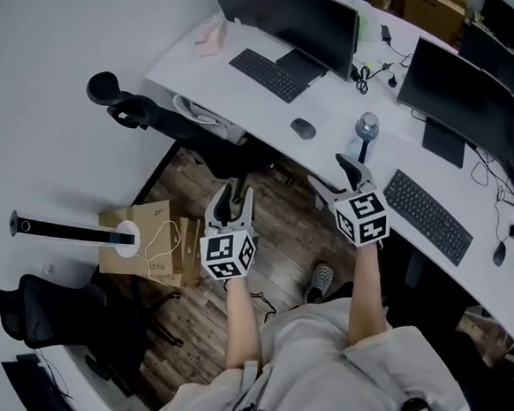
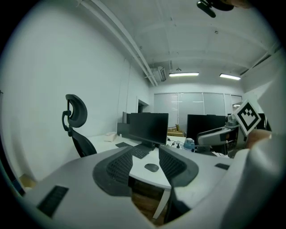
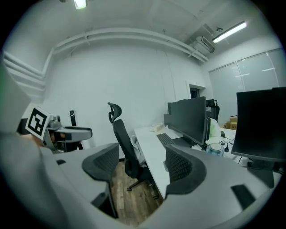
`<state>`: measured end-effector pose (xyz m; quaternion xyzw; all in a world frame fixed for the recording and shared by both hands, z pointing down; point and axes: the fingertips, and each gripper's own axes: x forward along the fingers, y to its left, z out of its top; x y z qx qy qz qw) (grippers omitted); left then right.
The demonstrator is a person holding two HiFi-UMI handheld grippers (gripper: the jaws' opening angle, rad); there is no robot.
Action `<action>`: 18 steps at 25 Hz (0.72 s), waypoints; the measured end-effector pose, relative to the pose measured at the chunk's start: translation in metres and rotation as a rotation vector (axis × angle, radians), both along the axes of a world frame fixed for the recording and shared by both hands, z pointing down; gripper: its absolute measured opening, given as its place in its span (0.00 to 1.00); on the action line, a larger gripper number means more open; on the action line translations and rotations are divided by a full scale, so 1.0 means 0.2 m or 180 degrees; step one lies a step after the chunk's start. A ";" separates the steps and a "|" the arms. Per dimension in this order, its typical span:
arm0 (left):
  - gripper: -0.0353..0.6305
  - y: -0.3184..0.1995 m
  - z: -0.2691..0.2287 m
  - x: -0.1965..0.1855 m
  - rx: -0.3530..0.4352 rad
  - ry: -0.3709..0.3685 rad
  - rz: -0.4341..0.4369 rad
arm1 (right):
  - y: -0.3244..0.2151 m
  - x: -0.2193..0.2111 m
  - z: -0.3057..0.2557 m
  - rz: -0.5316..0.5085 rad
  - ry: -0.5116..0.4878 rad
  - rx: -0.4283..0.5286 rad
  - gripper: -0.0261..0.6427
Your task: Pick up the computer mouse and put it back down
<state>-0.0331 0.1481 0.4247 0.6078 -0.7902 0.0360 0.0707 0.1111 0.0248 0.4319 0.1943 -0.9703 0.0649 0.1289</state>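
The dark grey computer mouse [image 1: 303,128] lies on the curved white desk [image 1: 206,68], between a keyboard and a water bottle. My left gripper [image 1: 231,205] hangs over the wooden floor short of the desk edge, open and empty. In the left gripper view the mouse [image 2: 152,167] shows far off between the spread pads of the left gripper [image 2: 146,155]. My right gripper [image 1: 353,170] hovers at the desk edge, to the right of the mouse, open with nothing in it. The right gripper [image 3: 142,161] looks past the desk edge toward an office chair.
A black keyboard [image 1: 269,74] and monitor [image 1: 300,17] stand behind the mouse. A water bottle [image 1: 366,129] stands to its right, with a second keyboard [image 1: 426,215] further right. A black office chair [image 1: 170,122] sits at the desk's left. A cardboard box [image 1: 152,241] lies on the floor.
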 end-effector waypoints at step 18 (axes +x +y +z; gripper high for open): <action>0.35 -0.39 0.07 -0.05 -0.0106 0.0118 0.0328 | -0.27 -0.11 0.13 0.0004 0.0165 -0.0074 0.56</action>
